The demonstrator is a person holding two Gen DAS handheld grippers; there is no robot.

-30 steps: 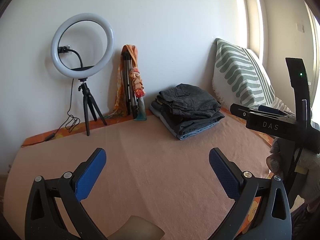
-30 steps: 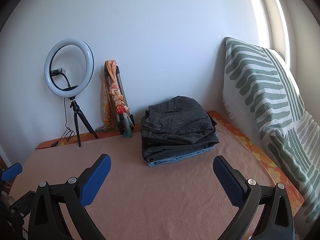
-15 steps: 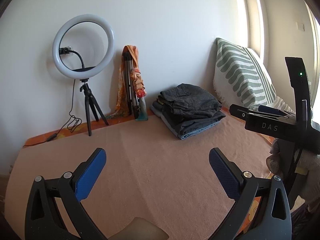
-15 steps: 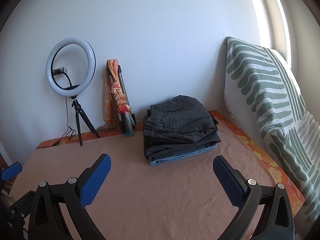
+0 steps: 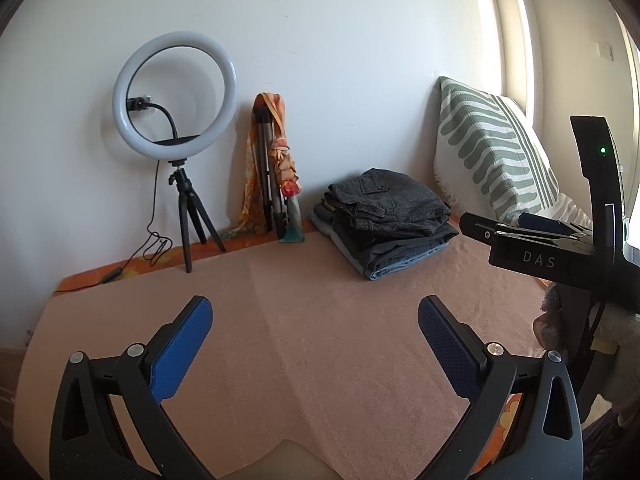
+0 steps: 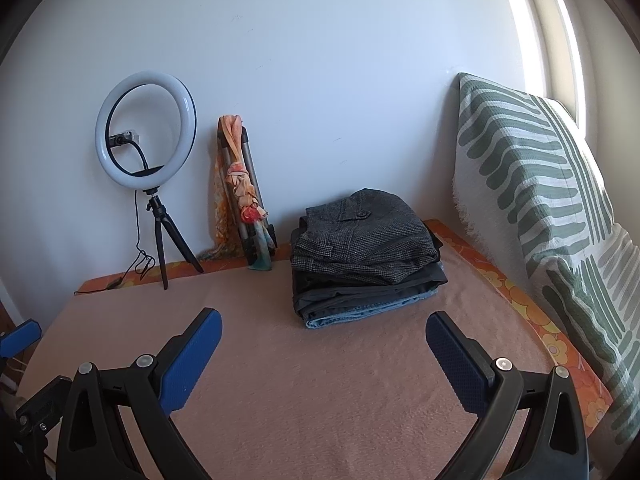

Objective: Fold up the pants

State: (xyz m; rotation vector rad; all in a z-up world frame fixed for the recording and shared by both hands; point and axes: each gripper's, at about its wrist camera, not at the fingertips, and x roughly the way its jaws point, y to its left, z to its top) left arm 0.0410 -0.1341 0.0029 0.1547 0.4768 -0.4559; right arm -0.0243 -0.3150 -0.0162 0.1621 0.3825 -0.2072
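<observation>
folded pants (image 5: 384,224) beyond spread fingers (image 5: 182,352)

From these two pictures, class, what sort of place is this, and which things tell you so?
Probably a bedroom at home, set up for filming: a bed under a peach blanket, a striped pillow against the wall, a stack of folded pants, and a ring light on a tripod.

Folded pants (image 6: 366,262), 3 or so pairs stacked in a neat pile: dark grey tweed with a buttoned pocket flap on top, black in the middle, light blue denim at the bottom. Resting flat on the peach blanket (image 6: 320,380), near its far right corner, close to the wall.
</observation>
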